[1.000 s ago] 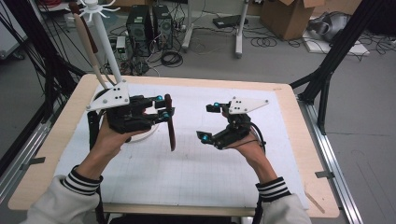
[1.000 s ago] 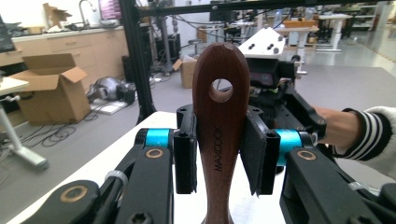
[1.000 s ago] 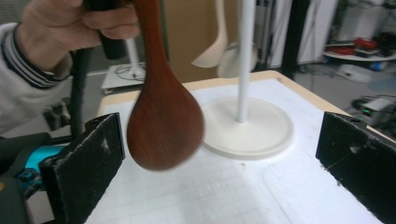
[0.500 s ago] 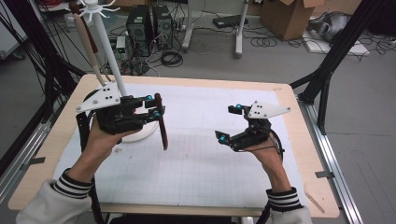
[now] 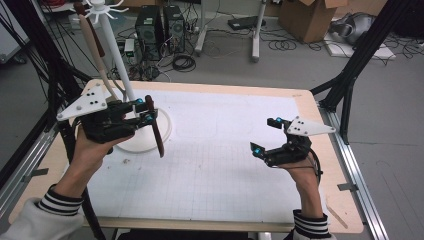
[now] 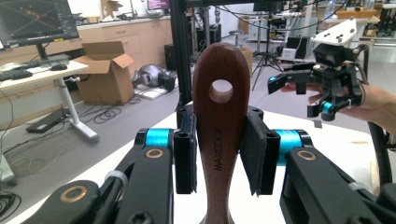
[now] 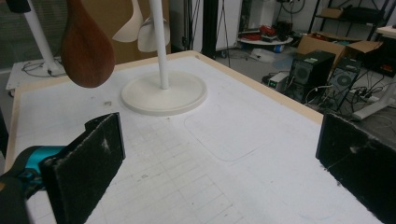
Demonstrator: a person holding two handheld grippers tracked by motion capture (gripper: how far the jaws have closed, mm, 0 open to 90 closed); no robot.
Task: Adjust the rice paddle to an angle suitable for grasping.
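The left tool [image 5: 145,111] is clamped on the handle of one dark wooden spoon [image 5: 155,127], bowl hanging down, long axis near upright, just beside the rack [image 5: 120,60]. Its hanging hole faces up, below the rack's hooks, where two utensils hang. The right tool [image 5: 265,136] is wide open, empty, well apart over the desk [image 5: 225,165].

One word can be read: "MAXCOOK", burned in dark letters running lengthwise down the handle of the wooden spoon [image 6: 221,135], just below its hanging hole. The lines on the monitor [image 6: 37,21] are too small to read.
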